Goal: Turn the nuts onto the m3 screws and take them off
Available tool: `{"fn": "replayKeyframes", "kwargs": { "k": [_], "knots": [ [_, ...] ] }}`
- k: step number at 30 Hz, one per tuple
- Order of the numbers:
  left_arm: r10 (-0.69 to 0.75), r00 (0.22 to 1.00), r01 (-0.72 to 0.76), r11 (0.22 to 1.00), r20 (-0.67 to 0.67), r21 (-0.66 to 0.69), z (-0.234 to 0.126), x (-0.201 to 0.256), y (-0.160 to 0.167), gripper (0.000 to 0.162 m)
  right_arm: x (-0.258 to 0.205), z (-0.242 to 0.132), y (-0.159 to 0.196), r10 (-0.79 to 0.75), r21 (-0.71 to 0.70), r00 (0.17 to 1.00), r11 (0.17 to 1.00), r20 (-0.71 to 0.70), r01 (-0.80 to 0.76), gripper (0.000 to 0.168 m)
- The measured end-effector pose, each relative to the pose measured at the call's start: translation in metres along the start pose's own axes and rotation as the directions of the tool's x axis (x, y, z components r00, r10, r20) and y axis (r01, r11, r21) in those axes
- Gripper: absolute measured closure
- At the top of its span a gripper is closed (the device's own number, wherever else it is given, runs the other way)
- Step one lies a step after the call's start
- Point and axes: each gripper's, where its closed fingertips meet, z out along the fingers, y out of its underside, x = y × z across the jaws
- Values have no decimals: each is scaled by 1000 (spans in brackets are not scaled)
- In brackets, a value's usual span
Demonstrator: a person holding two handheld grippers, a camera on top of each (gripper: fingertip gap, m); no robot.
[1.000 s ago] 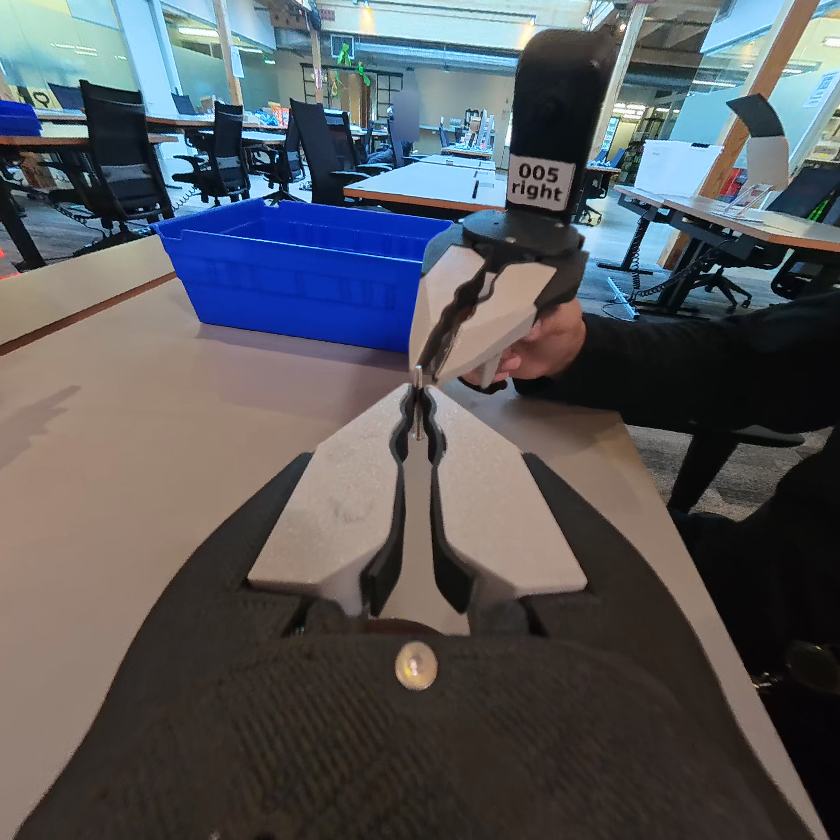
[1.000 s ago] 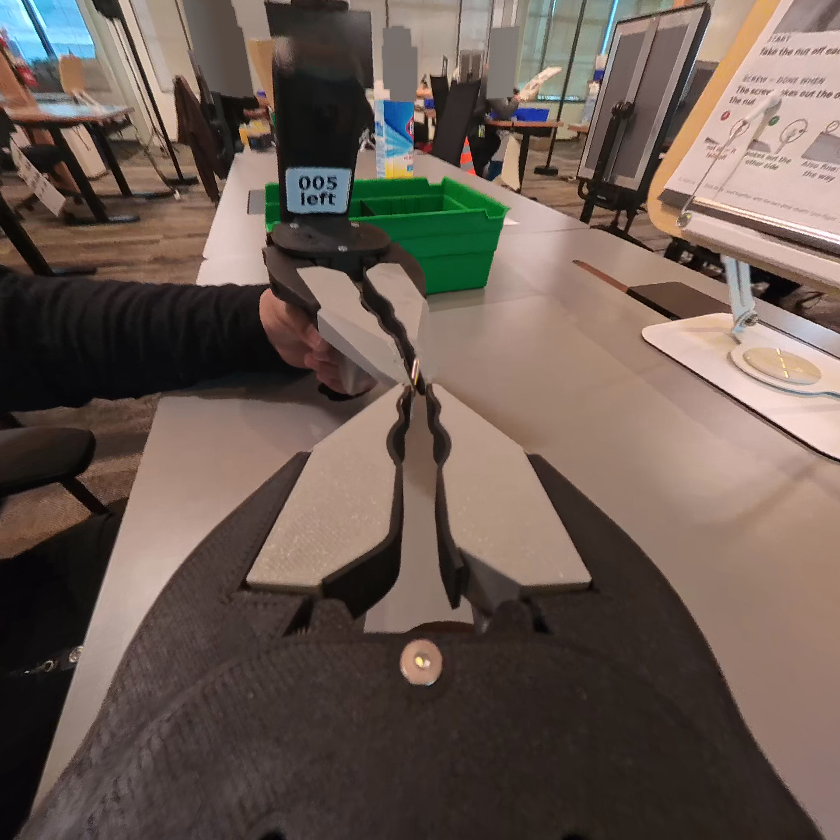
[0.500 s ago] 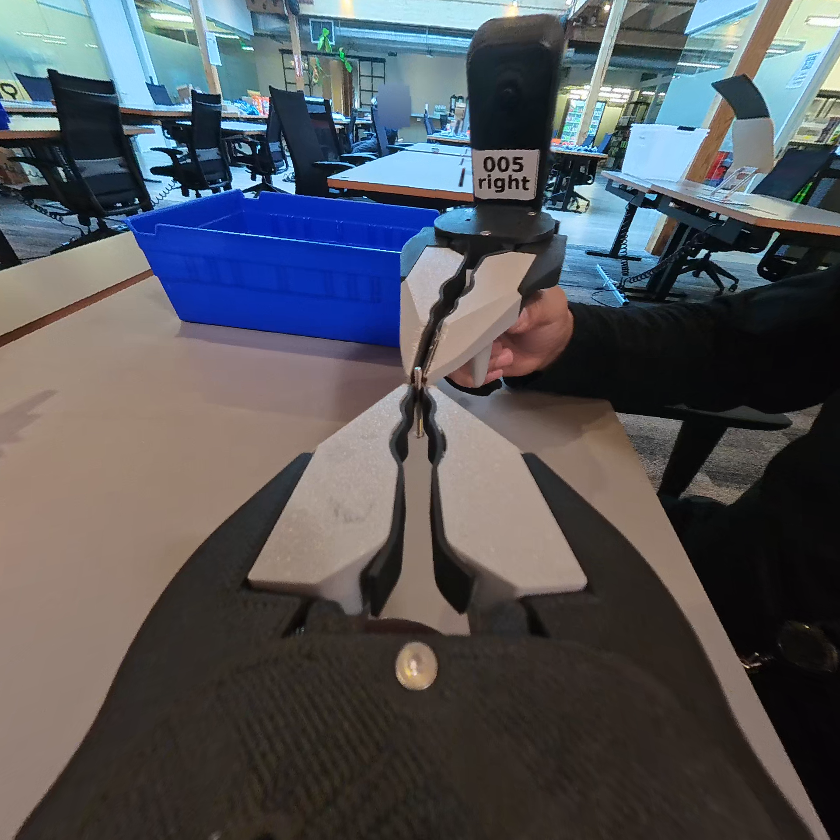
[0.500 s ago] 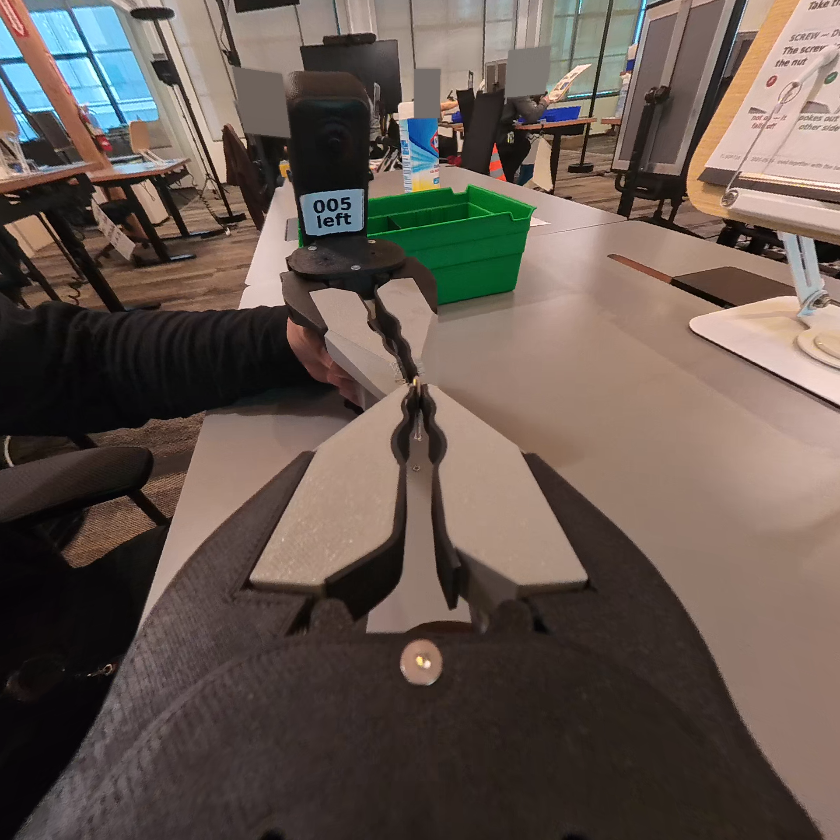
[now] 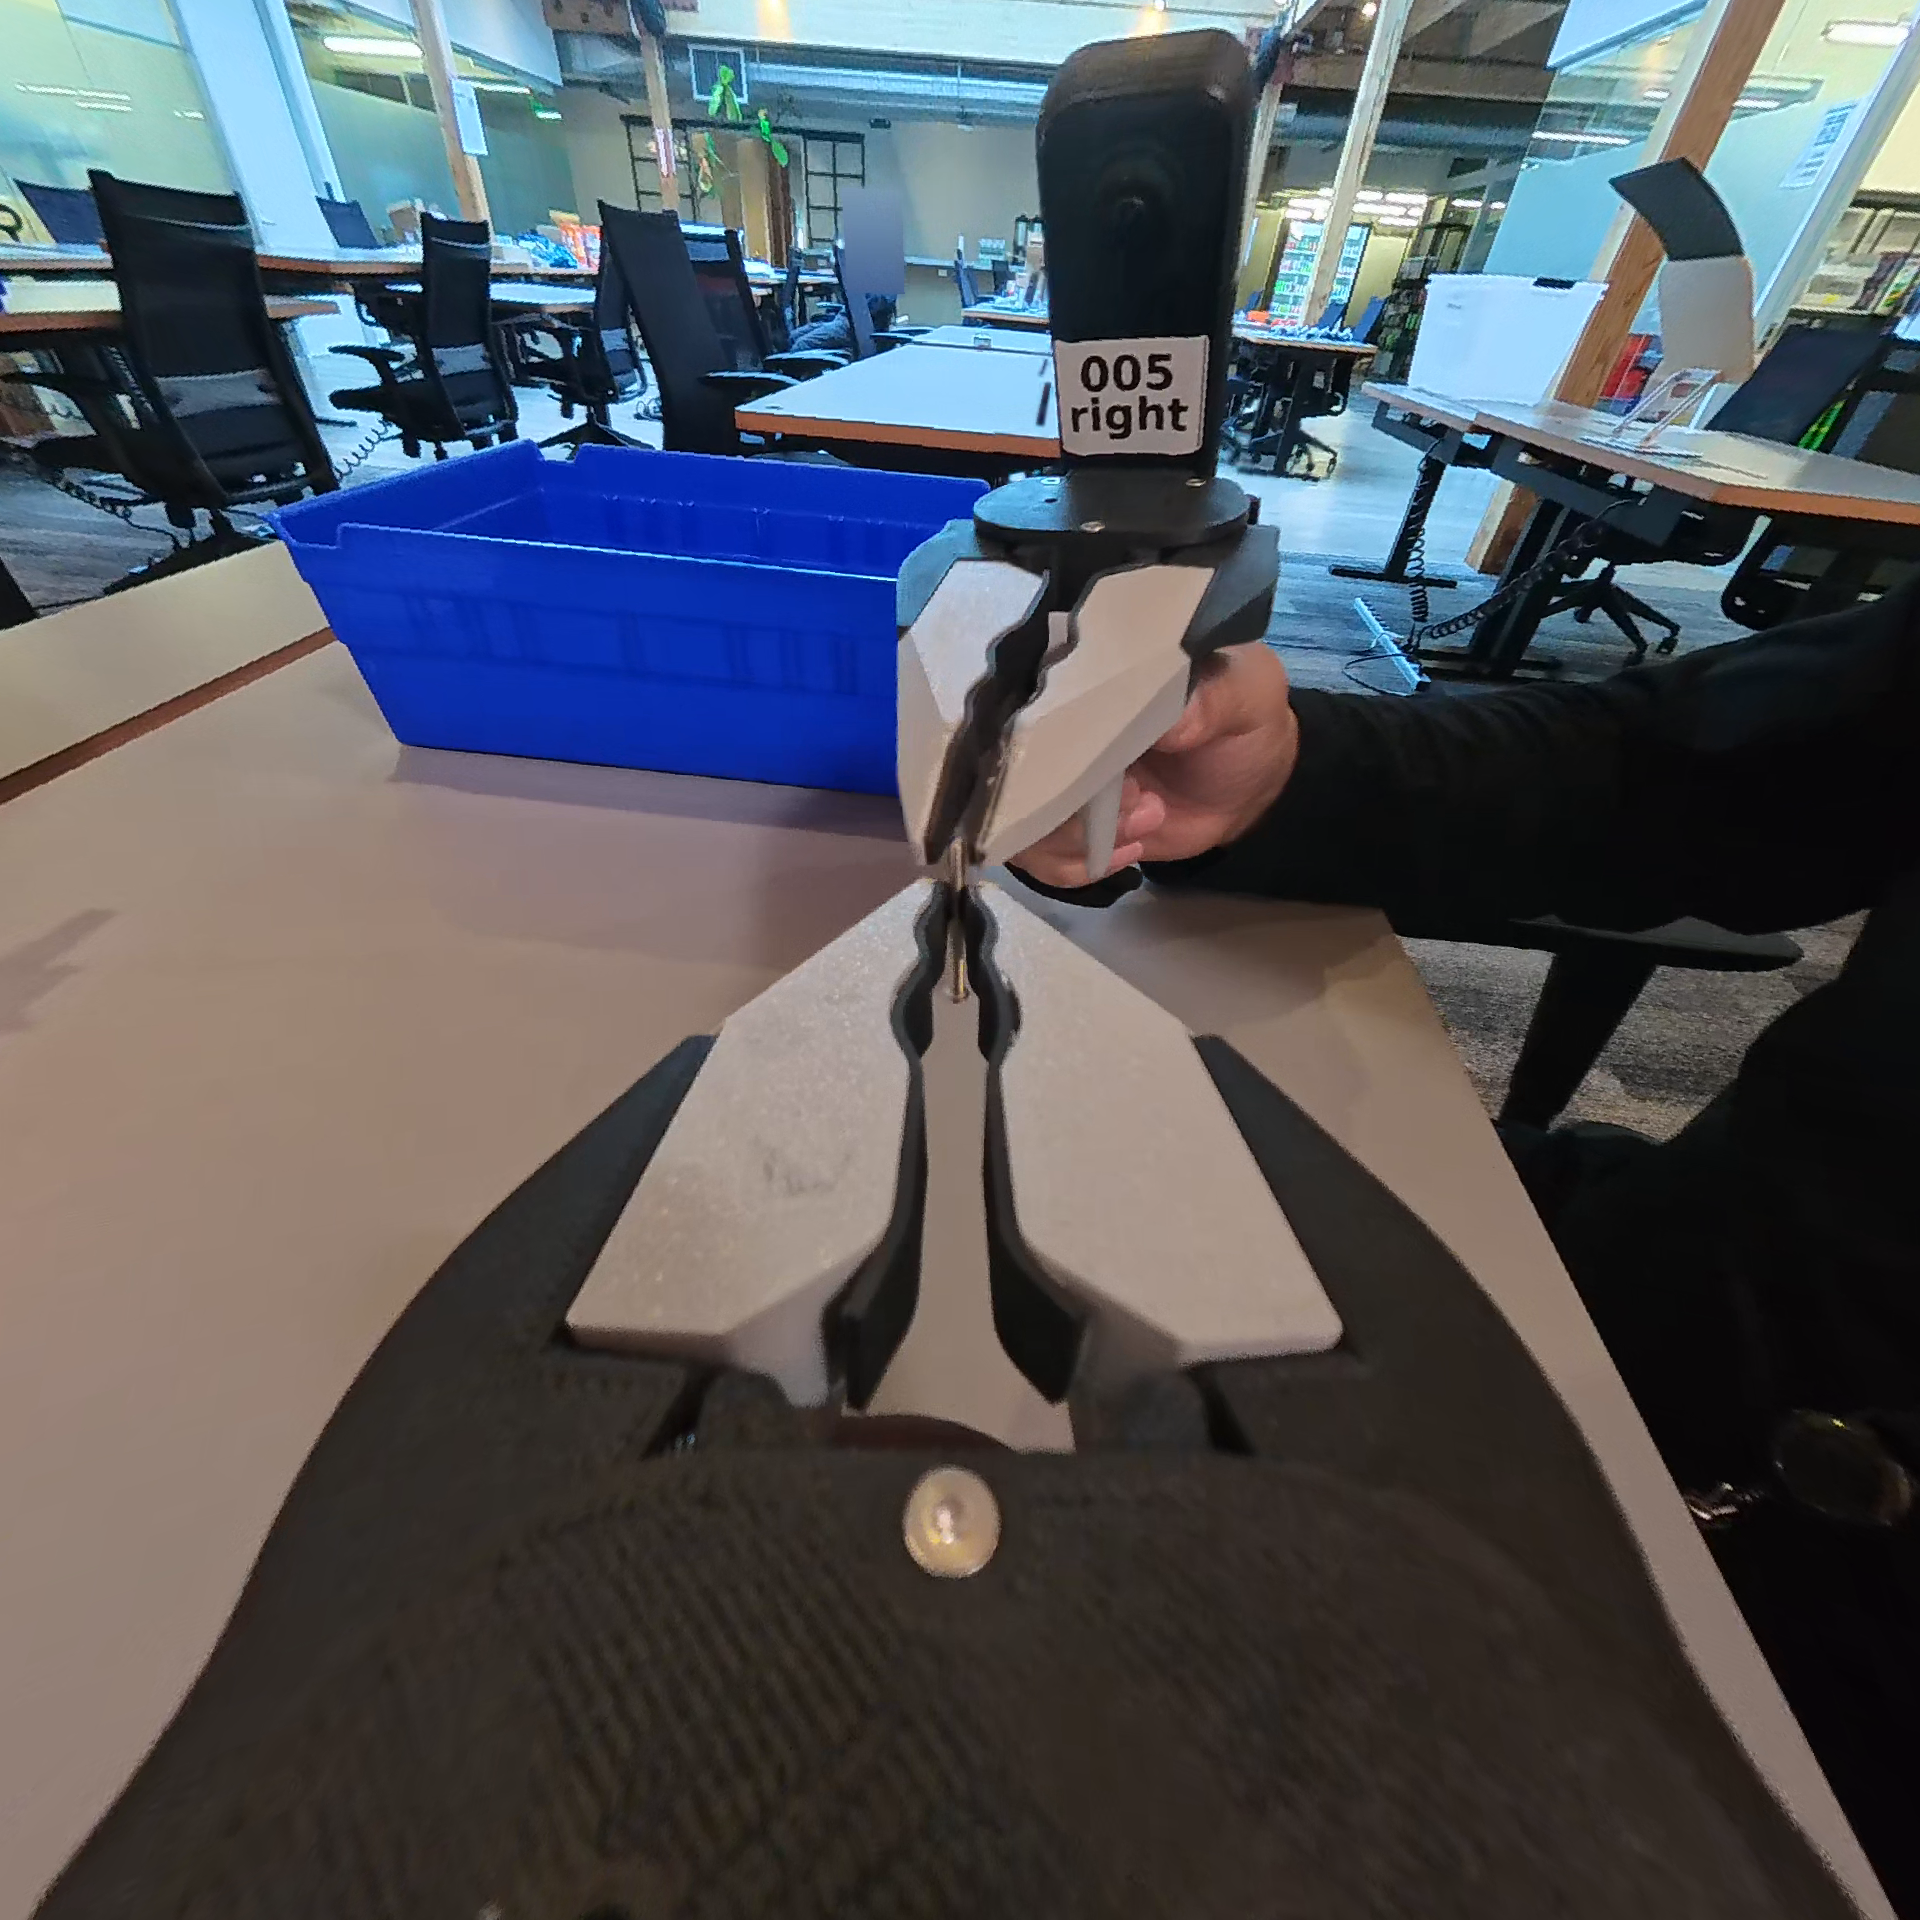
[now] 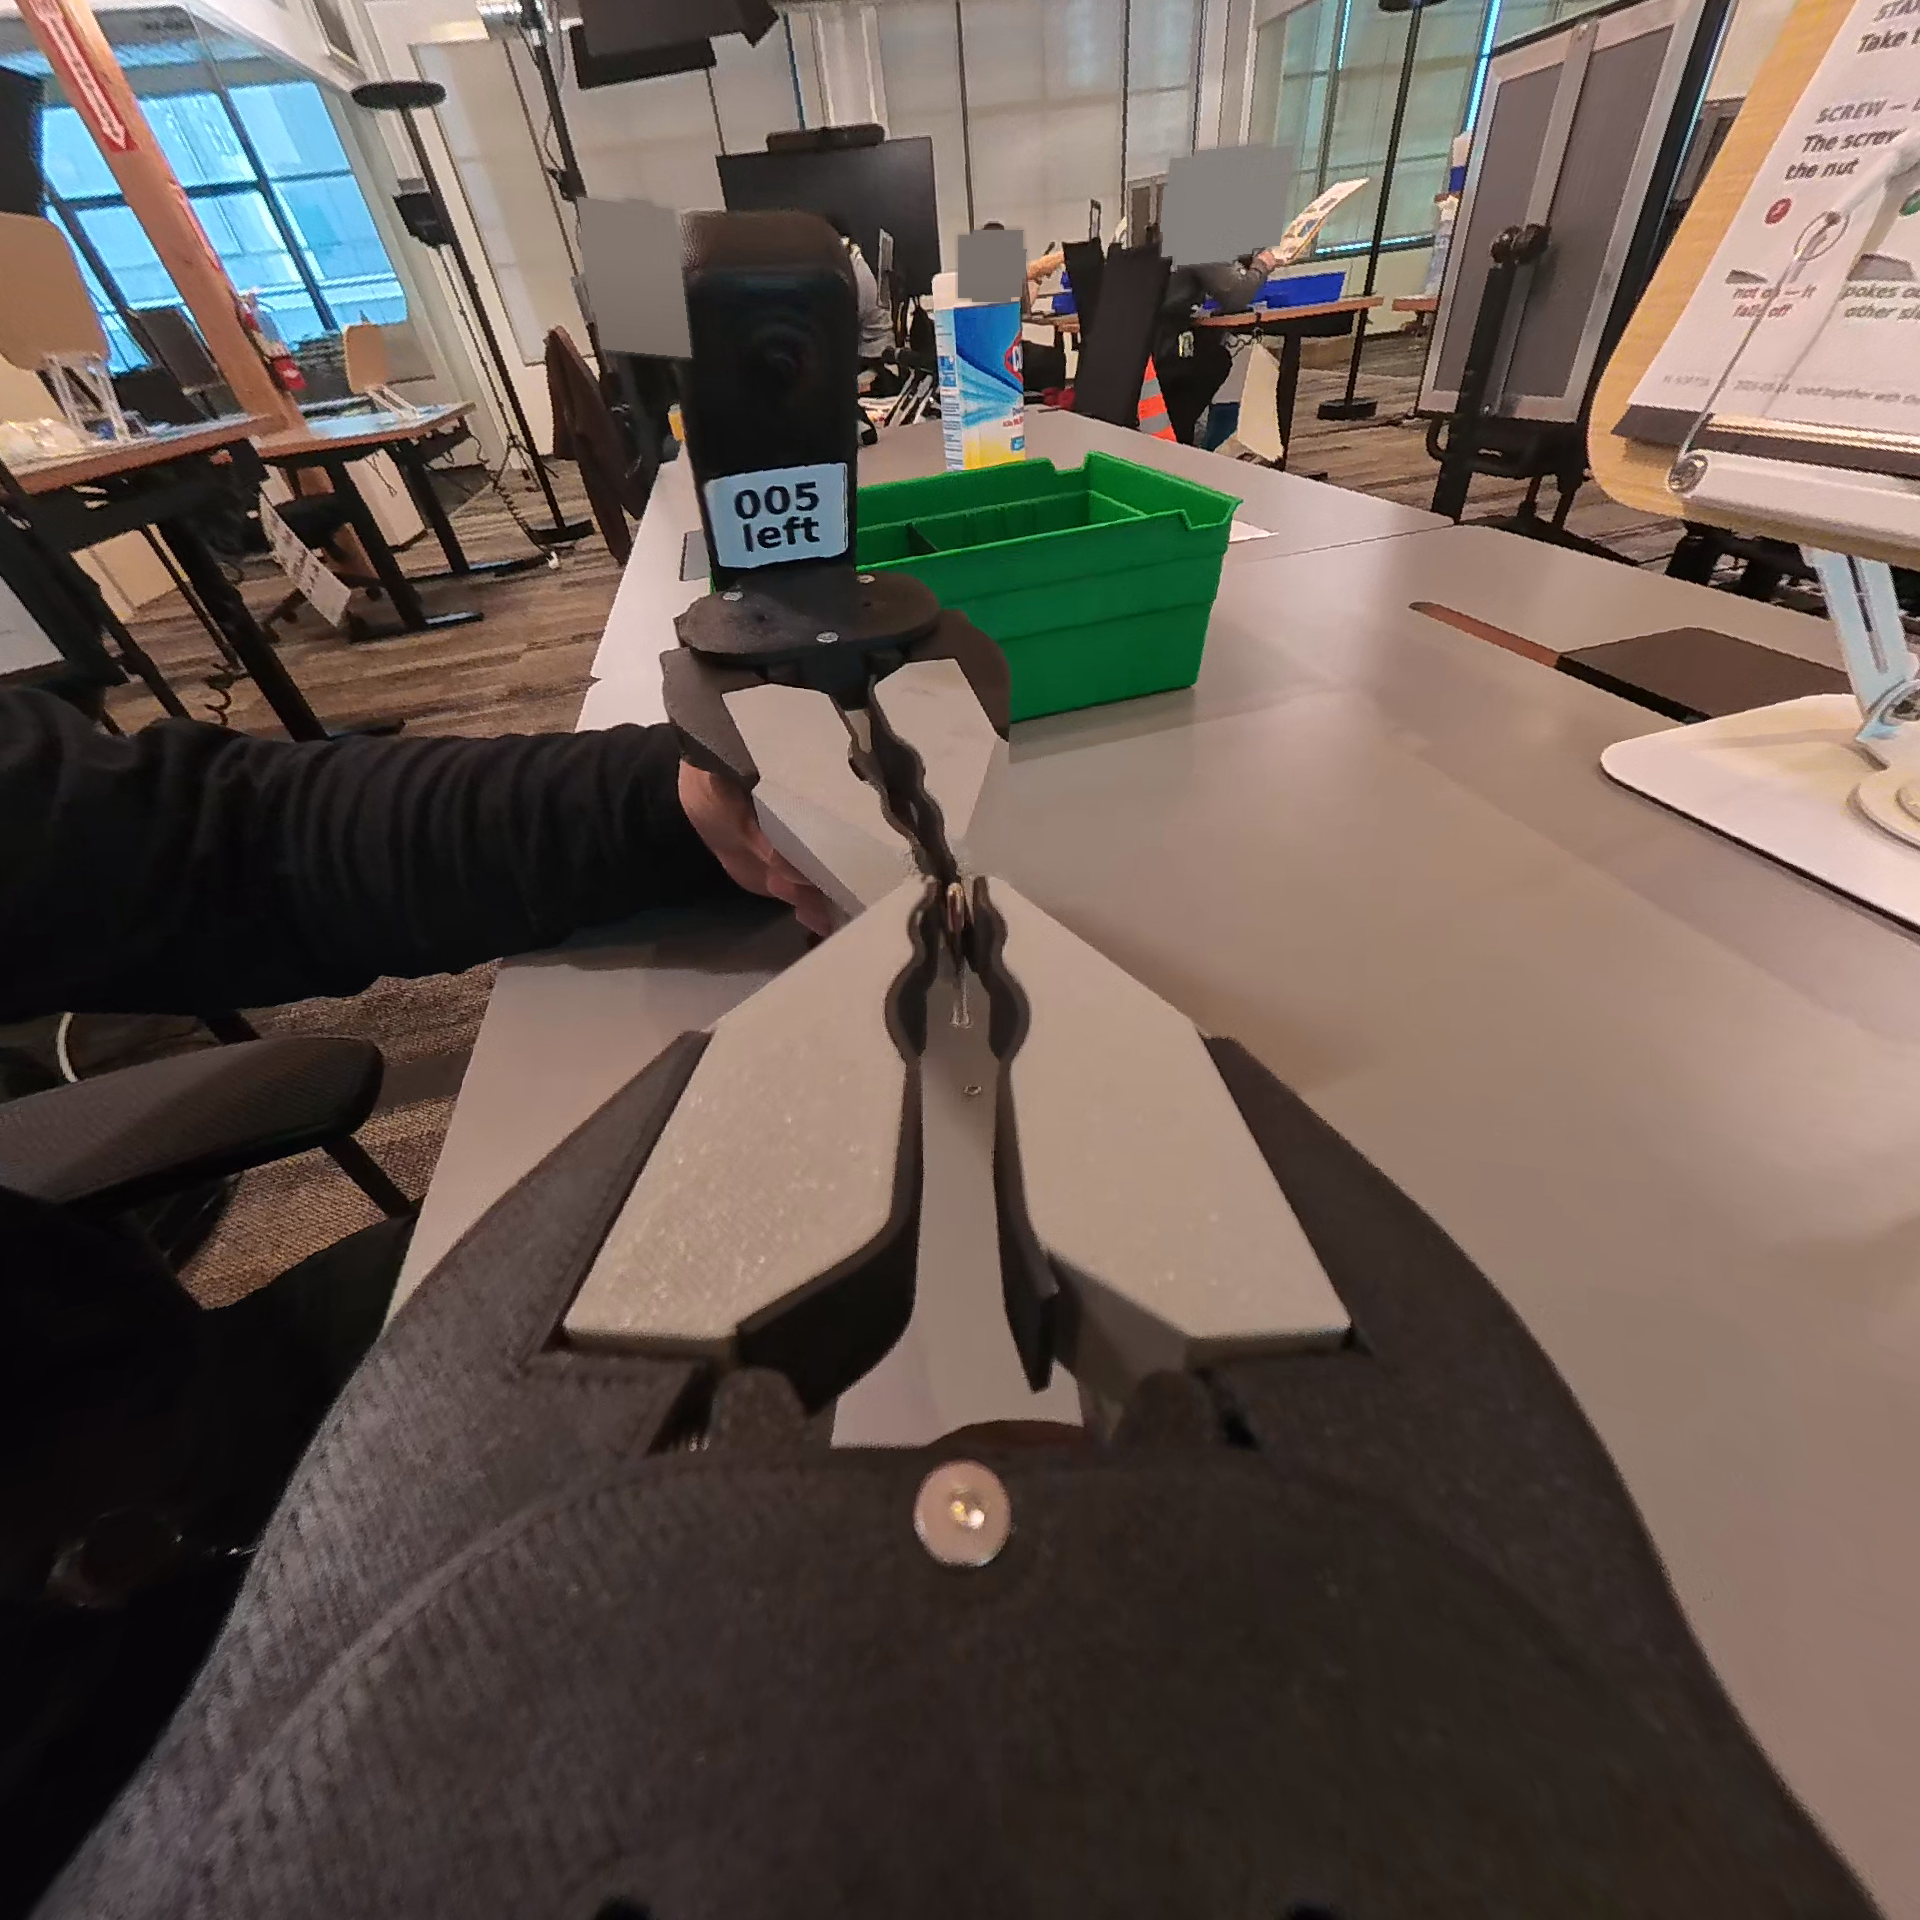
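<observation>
A thin metal M3 screw (image 5: 958,961) runs between the two gripper tips, which meet tip to tip above the grey table (image 5: 364,1039). My left gripper (image 5: 956,935) is shut on the screw's shaft. My right gripper (image 6: 958,920) is shut on a small metal nut (image 6: 956,906) on that screw, and the screw's end (image 6: 962,1000) pokes back between its fingers. The right gripper also shows in the left wrist view (image 5: 951,857), held by a hand. The left gripper shows in the right wrist view (image 6: 940,862).
A blue bin (image 5: 623,644) stands behind the grippers in the left wrist view. A green bin (image 6: 1049,592) and a spray bottle (image 6: 977,384) stand at the back in the right wrist view. A white stand with an instruction sheet (image 6: 1766,727) is at the right. A small dark speck (image 6: 971,1088) lies on the table. Only a small space, under 4 cm, lies between the two pairs of fingers.
The right gripper has rolled about the screw's line from tilted to nearly upright. More of the screw's end now shows between its fingers. The tips stay together.
</observation>
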Motion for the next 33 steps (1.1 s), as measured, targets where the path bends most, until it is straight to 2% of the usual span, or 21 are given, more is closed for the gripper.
{"fn": "replayKeyframes", "kwargs": {
  "k": [15, 20, 33],
  "knots": [
    [-31, 999, 31, 999, -21, 31, 0, 2, -4, 161, -1, 0, -4, -11, 13, 1000, 1000, -5, 11, 168],
    [-31, 999, 31, 999, -20, -9, 3, 2, 4, 161, 0, -5, -11, 8, 57, 1000, 998, -6, -7, 168],
    [-24, 1000, 24, 999, -15, -24, 5, 2, 7, 161, -1, -4, -9, 7, 45, 1000, 999, -1, -7, 168]
  ]
}}
